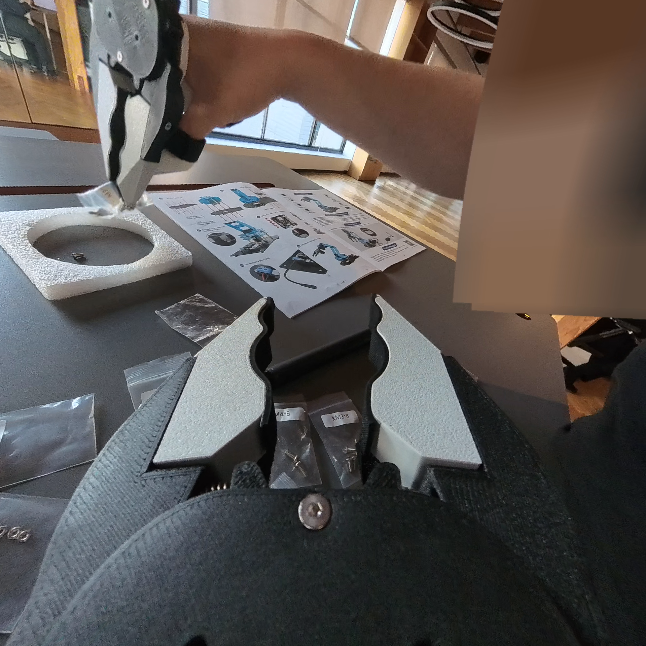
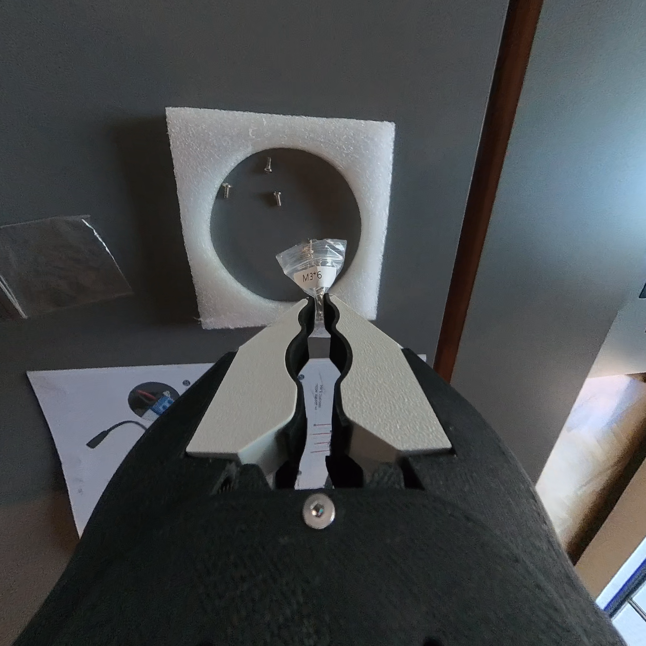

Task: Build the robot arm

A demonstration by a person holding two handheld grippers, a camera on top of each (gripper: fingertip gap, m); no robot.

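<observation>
Currently the right gripper (image 2: 317,297) has its jaws pinched tight on a small clear zip bag (image 2: 311,262) with a white label, holding it by one corner. The bag hangs over the round cutout of a white foam square (image 2: 195,167) lying on the dark grey tabletop (image 2: 87,87). Three loose screws (image 2: 267,169) sit on the tabletop inside that cutout, well apart from the bag. An open instruction booklet (image 2: 87,402) lies just beside the foam, under the gripper body. An empty clear bag (image 2: 59,258) is off to the left.

The left gripper (image 1: 321,304) hovers with jaws spread wide, nothing between them. Directly below it are two labelled screw bags (image 1: 297,451), side by side. More clear bags (image 1: 45,437) lie to its left. From the left wrist view, the right gripper (image 1: 119,201) points down at the far edge of the foam.
</observation>
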